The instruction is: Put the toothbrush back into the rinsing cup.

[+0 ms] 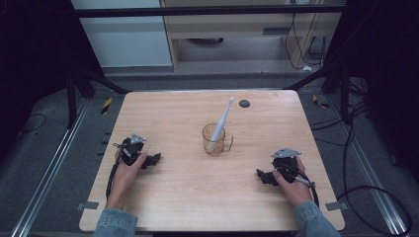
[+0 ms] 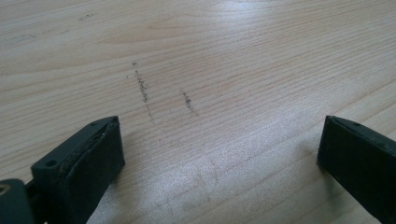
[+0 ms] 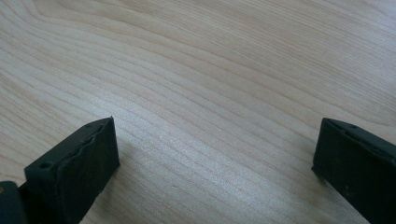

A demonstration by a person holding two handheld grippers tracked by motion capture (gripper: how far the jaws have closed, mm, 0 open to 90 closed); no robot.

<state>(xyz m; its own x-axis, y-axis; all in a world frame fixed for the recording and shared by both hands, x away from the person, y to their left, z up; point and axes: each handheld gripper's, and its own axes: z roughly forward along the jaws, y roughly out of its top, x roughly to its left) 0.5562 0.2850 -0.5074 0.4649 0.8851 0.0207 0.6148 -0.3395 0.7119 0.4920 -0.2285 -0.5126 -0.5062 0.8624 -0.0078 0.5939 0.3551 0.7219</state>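
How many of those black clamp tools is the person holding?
2. The left gripper rests near the table's left edge, the right gripper near its right edge, with the cup between them.

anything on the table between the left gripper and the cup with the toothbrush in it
Nothing: in the high view, only bare wood of the table lies between the left gripper and the cup.

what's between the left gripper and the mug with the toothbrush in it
Nothing visible: only bare table lies between the left gripper and the mug holding the toothbrush. Its jaws stand open and empty.
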